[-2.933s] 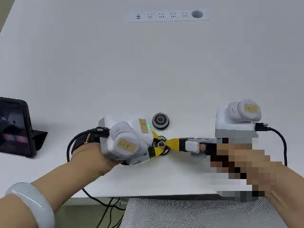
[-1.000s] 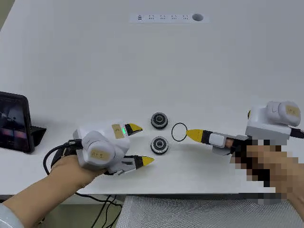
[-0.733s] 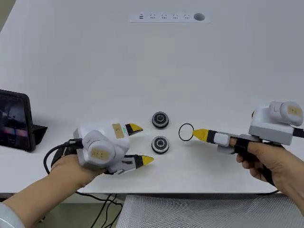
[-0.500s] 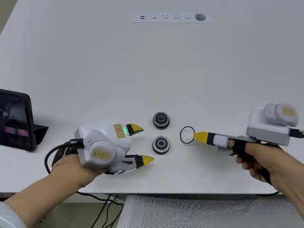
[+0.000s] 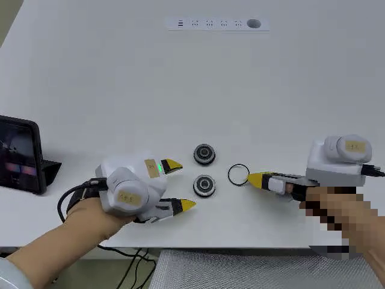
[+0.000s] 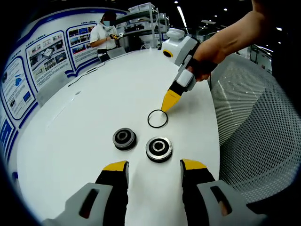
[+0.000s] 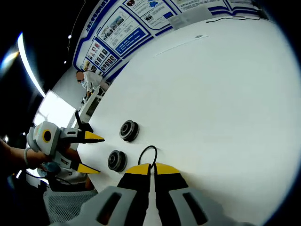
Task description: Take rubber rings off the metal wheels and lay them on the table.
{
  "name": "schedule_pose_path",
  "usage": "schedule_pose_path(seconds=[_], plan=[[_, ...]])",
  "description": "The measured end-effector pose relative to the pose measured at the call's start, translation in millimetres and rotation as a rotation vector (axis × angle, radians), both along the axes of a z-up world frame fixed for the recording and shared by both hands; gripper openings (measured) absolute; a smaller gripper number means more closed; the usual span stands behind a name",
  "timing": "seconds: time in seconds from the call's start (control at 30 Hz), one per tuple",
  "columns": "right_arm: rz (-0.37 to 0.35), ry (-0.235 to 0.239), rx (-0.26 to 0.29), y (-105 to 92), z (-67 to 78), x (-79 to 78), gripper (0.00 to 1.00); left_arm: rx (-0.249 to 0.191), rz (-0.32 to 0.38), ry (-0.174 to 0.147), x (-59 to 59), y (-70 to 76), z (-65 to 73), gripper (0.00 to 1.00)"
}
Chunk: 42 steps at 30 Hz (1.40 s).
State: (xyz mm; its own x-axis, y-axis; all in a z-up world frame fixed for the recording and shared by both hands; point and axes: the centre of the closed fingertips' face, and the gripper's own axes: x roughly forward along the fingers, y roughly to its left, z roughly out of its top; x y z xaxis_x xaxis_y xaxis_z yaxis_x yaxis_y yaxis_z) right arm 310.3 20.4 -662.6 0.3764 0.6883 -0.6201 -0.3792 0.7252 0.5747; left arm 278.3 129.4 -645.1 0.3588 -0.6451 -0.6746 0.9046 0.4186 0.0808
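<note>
Two metal wheels lie on the white table: the far wheel (image 5: 204,154) (image 6: 124,139) (image 7: 129,130) has a dark rim, the near wheel (image 5: 204,185) (image 6: 159,149) (image 7: 116,160) a bare silver one. A thin black rubber ring (image 5: 238,174) (image 6: 157,118) (image 7: 148,147) rests low on the table to their right. Its near edge is pinched in my right gripper (image 5: 252,179) (image 6: 168,101) (image 7: 150,165), which is shut on it. My left gripper (image 5: 180,184) (image 6: 155,165) (image 7: 94,153) stands open just left of the near wheel, holding nothing.
A dark tablet (image 5: 18,153) stands on a stand at the left edge. At the far side of the table (image 5: 120,90) lies a white power strip (image 5: 216,24). A black cable (image 5: 72,198) trails from the left gripper near the front edge.
Both grippers met at the near wheel earlier. The right gripper then drew the ring off to the right and lowered it to the table. The left gripper opened and backed off left.
</note>
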Motion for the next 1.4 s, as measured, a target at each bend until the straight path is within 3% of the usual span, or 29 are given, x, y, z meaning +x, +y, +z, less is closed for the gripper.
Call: schedule_pose_path(seconds=[0.23,0.43,0.73,0.9,1.13,1.4], plan=[[0.07,-0.079,-0.091,-2.0,-2.3,4.2,0.08,0.0,-0.003,-0.003,0.9,-0.7,1.2,0.45],[0.094,-0.108,-0.121,-3.4,0.0,4.5,0.1,0.001,-0.007,-0.003,0.8,-1.3,1.2,0.44],[0.105,-0.125,-0.037,12.2,17.4,2.4,0.11,0.001,-0.023,0.005,-1.4,-5.8,1.6,0.37],[0.127,-0.11,-0.014,21.3,16.1,-4.7,0.11,0.004,-0.029,0.013,-1.8,-7.9,0.2,0.35],[0.137,-0.095,0.027,36.8,17.0,-12.9,0.11,-0.013,-0.034,0.019,-0.8,-16.5,2.0,0.24],[0.155,-0.088,0.039,46.8,16.1,-18.9,0.1,-0.003,-0.047,0.024,3.6,-23.9,-0.9,0.21]])
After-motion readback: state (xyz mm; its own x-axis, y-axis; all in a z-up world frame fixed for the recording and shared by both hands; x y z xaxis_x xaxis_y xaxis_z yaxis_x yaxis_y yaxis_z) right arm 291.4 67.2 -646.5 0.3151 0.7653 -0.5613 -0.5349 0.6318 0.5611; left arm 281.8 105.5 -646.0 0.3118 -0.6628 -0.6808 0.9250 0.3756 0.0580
